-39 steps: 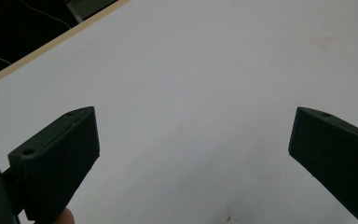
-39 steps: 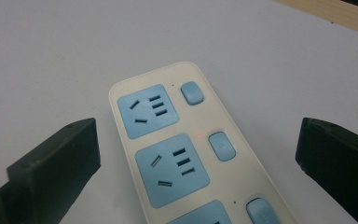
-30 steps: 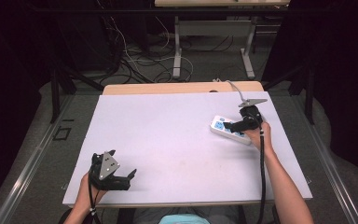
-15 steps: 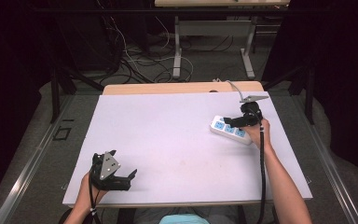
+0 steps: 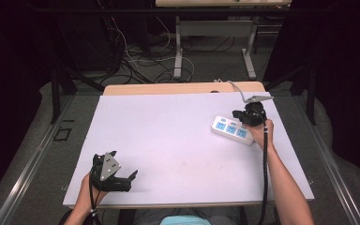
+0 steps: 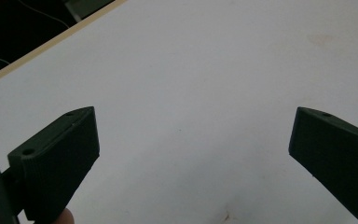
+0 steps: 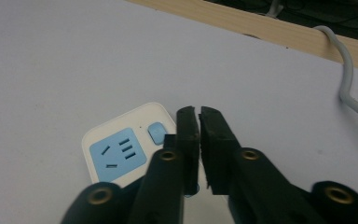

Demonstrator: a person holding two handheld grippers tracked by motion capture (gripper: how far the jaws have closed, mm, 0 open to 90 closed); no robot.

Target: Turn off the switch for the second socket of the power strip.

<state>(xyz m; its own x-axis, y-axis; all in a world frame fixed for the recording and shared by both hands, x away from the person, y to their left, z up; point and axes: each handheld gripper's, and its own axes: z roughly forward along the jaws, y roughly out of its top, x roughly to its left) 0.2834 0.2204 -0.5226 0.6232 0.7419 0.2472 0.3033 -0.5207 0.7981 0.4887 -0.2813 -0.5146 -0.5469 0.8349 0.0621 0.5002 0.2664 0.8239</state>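
Note:
A white power strip point(image 5: 230, 129) with blue sockets lies on the right side of the white table point(image 5: 178, 140). My right gripper point(image 5: 239, 114) hovers just over its far end with the jaws shut and nothing between them. In the right gripper view, the right gripper point(image 7: 199, 112) sits above the power strip point(image 7: 121, 154), next to a small blue button. My left gripper point(image 5: 129, 180) rests near the table's front left corner, open and holding nothing. In the left gripper view, the left gripper point(image 6: 193, 140) looks across bare table.
A grey cable point(image 7: 349, 88) runs from the strip over the table's far wooden edge point(image 5: 183, 88). Beyond the table are desk legs and loose cables point(image 5: 136, 61) on the floor. A faint stain point(image 6: 319, 39) marks the tabletop.

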